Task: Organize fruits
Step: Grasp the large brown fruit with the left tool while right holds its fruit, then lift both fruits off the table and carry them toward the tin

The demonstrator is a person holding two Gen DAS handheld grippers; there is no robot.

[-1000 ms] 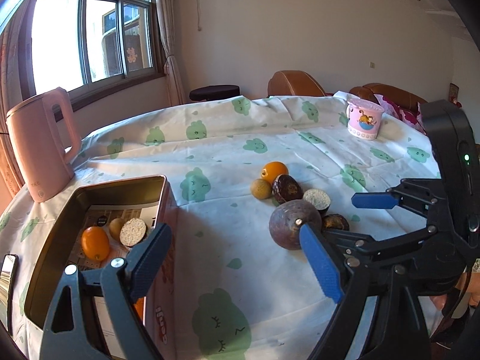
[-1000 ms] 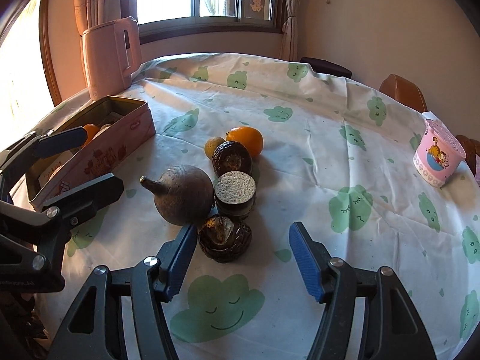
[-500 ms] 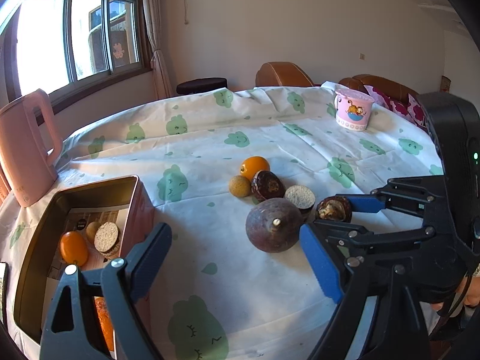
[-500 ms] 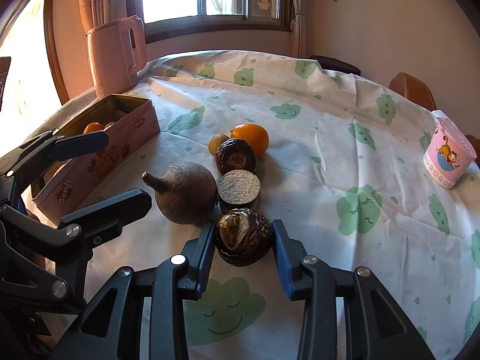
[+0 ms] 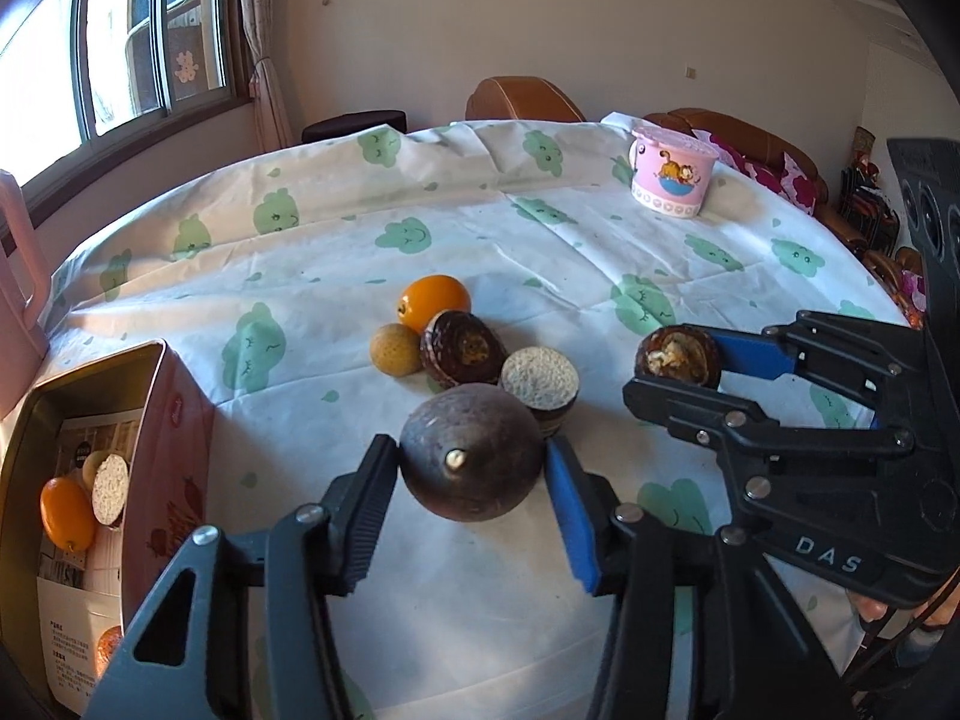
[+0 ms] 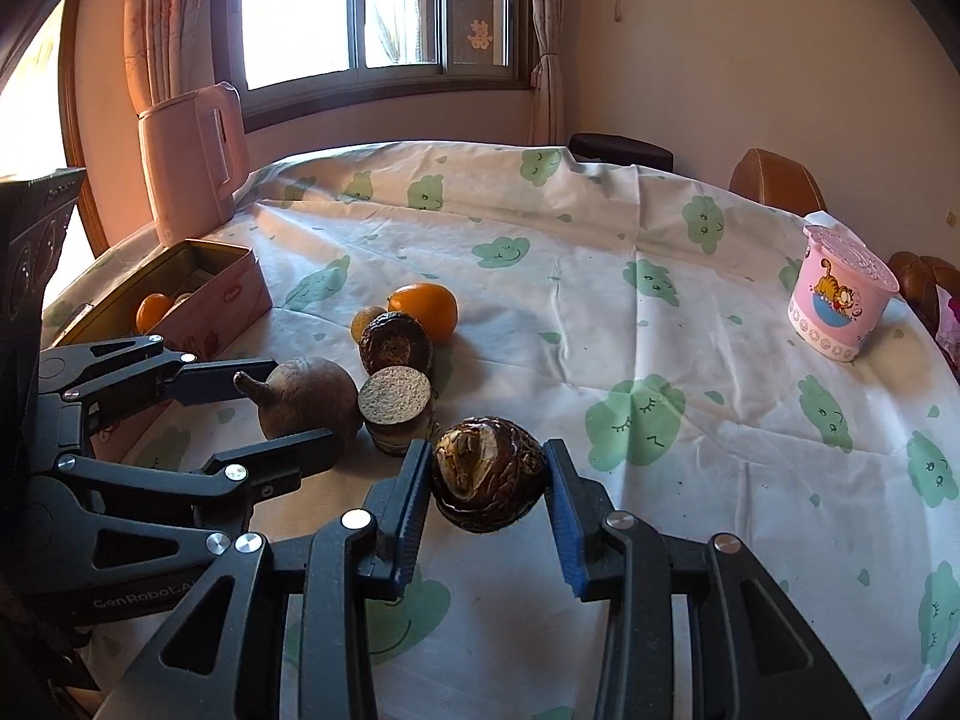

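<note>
On the worktop (image 5: 480, 228), left tool (image 5: 471, 468), just closed, clamps the big brown fruit (image 5: 471, 459); right tool (image 6: 489, 483) grips the cut fruit (image 6: 489, 480). Lift both straight up, clear of neighbours, before swinging to the tin (image 5: 174, 396)

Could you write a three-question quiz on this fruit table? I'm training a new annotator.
1. True or false: the right gripper is shut on the wrinkled dark fruit.
2. Which fruit sits between the left gripper's pads?
A. orange fruit
B. big round dark fruit
C. small tan fruit
3. Fill in: the pink tin already holds an orange fruit, a pale round one and a ____ piece.

Key: 1 true; 2 B; 3 cut.
</note>
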